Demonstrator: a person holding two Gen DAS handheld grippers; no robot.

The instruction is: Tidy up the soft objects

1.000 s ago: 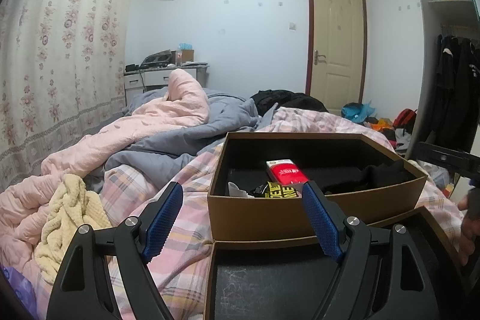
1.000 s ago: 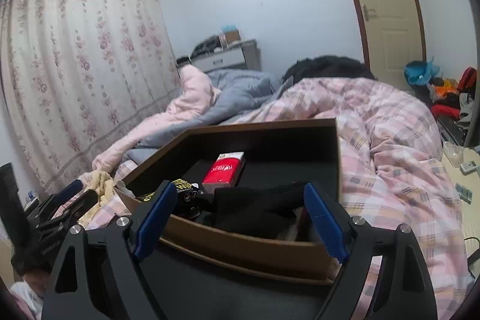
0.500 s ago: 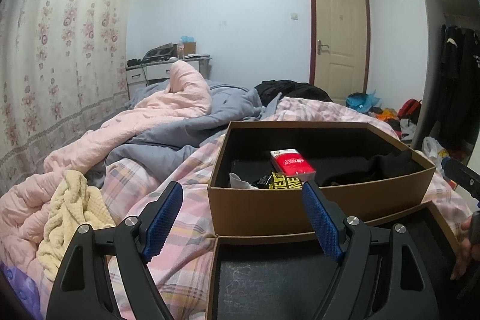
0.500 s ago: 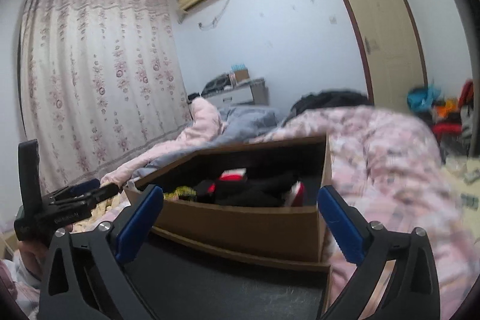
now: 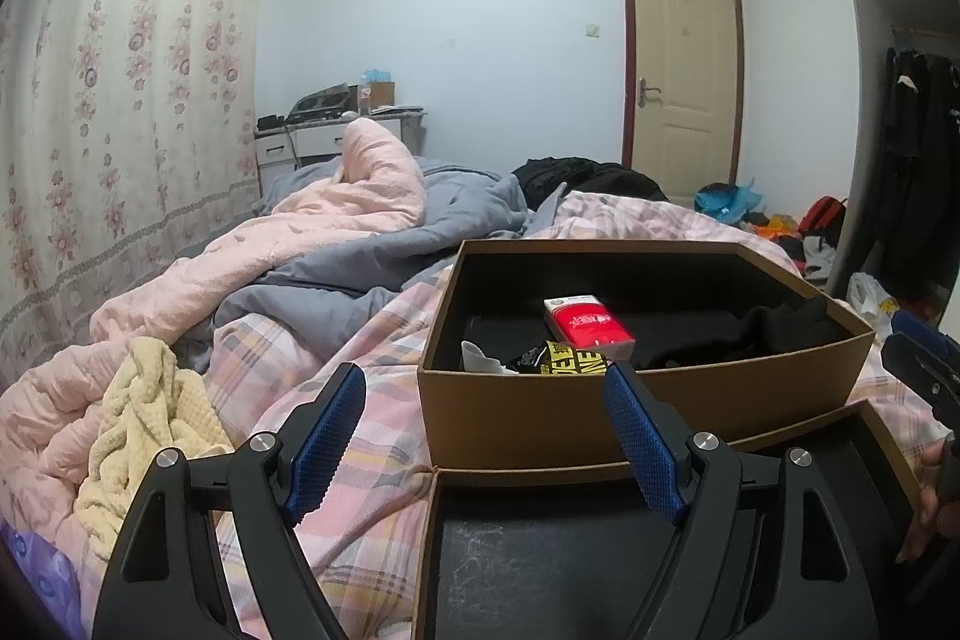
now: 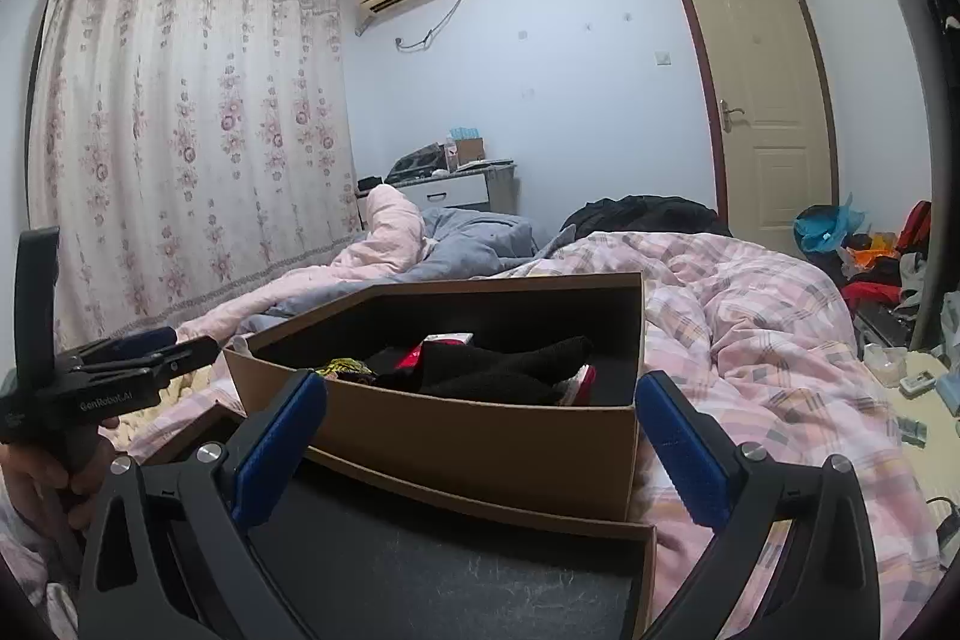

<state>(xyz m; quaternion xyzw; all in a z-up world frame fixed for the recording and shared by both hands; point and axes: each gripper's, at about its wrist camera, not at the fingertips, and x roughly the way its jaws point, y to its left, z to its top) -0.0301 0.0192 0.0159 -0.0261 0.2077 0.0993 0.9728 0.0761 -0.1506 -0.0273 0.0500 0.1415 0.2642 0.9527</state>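
Note:
A brown cardboard box (image 5: pixel 630 412) with a black inside stands on the bed. It holds a red packet (image 5: pixel 585 322), a yellow-and-black item (image 5: pixel 570 361), a white piece (image 5: pixel 477 355) and a black soft garment (image 5: pixel 774 328). The box also shows in the right wrist view (image 6: pixel 480 436), with the black garment (image 6: pixel 498 370) inside. My left gripper (image 5: pixel 486 436) is open and empty, just in front of the box. My right gripper (image 6: pixel 480 442) is open and empty, also in front of it. A cream knitted cloth (image 5: pixel 144 424) lies on the bed to the left.
The box's flat lid (image 5: pixel 570 568) lies right below both grippers. A pink checked quilt (image 6: pixel 750 316), a pink blanket (image 5: pixel 288 244) and a grey blanket (image 5: pixel 372 256) cover the bed. A desk (image 5: pixel 336 136), a door (image 5: pixel 684 70) and floor clutter (image 6: pixel 864 256) stand beyond.
The right gripper dipped low, then rose and drew back a little; its view is sharp again. The left gripper tilted up slightly. Both stay open and empty.

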